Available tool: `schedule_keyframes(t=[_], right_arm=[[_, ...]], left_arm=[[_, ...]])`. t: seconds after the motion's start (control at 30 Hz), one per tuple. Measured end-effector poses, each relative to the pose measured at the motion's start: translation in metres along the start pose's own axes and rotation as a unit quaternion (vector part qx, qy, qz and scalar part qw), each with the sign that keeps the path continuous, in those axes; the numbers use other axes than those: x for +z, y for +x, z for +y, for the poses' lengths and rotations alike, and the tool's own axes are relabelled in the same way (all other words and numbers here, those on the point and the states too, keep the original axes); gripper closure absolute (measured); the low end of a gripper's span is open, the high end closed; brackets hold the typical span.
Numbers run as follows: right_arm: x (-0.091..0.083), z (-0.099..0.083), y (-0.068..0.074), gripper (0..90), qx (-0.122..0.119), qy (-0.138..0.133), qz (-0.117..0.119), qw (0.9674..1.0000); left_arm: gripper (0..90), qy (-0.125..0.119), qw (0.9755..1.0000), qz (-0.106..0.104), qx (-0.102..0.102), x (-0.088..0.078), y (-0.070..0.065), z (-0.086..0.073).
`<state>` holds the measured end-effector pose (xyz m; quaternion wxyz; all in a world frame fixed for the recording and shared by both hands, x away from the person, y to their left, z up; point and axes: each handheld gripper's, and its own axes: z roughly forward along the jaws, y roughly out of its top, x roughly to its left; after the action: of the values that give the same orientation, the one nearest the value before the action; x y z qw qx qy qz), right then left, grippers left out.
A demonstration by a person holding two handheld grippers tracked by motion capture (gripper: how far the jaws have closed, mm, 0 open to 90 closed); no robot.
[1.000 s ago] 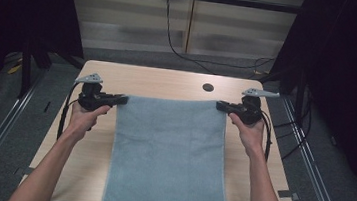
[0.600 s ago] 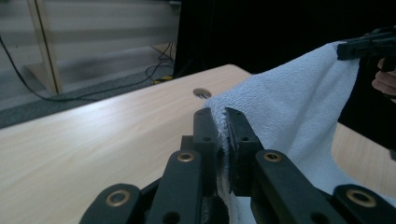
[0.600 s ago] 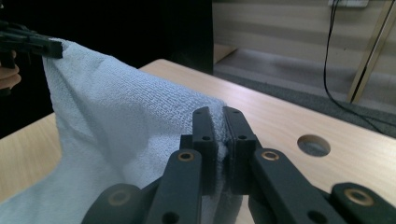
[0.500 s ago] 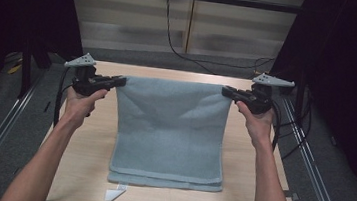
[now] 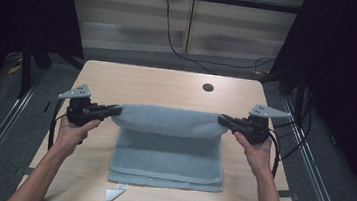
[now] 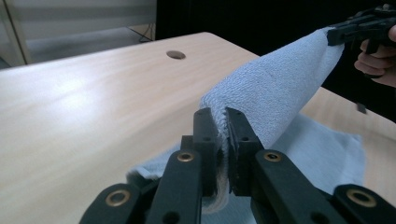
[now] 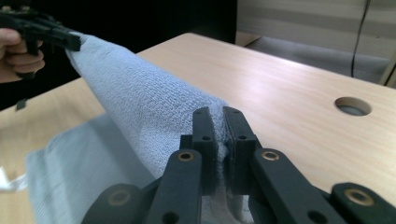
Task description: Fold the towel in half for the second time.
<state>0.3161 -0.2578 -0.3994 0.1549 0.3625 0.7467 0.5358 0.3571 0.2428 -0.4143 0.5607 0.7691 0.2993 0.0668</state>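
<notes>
High view: left gripper (image 5: 114,110) and right gripper (image 5: 223,120) each clamp a corner of the blue towel (image 5: 169,150), its far edge lifted taut above the table (image 5: 158,86). The towel's near part lies flat, short of the cable hole (image 5: 208,87).

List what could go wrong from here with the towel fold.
1. Each tool, left and right, pinches just a corner of the blue towel; a tug apart could pull a corner free.
2. The lifted edge sags between them, so it may land crooked or wrinkled on the lower layer.
3. The white tag lies close to the table's near edge; dragging the towel nearer could slide it off.
</notes>
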Motion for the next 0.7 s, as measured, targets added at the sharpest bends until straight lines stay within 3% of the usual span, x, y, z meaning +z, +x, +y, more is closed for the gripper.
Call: schedule_keyframes(t=[0.07, 0.13, 0.27, 0.5, 0.7], right_arm=[[-0.004, -0.007, 0.008, 84.7, -0.005, 0.006, 0.005, 1.0000], [-0.007, -0.017, 0.016, 84.5, -0.013, 0.020, 0.006, 0.9997], [-0.012, -0.043, 0.026, 84.4, 0.000, 0.039, 0.019, 0.9991], [-0.021, -0.077, 0.045, 82.3, 0.000, 0.090, 0.031, 0.9955], [-0.029, -0.099, 0.057, 77.1, 0.016, 0.113, 0.047, 0.9924]], left_arm=[[84.1, 0.012, 0.9999, -0.003, 0.006, -0.004, -0.006, -0.009], [83.7, 0.021, 0.9997, -0.012, -0.003, -0.005, -0.011, -0.020], [83.8, 0.037, 0.9992, -0.016, -0.006, -0.007, -0.020, -0.044], [83.0, 0.076, 0.9967, -0.026, 0.005, -0.014, -0.042, -0.067], [78.5, 0.101, 0.9939, -0.043, -0.009, -0.023, -0.052, -0.092]])
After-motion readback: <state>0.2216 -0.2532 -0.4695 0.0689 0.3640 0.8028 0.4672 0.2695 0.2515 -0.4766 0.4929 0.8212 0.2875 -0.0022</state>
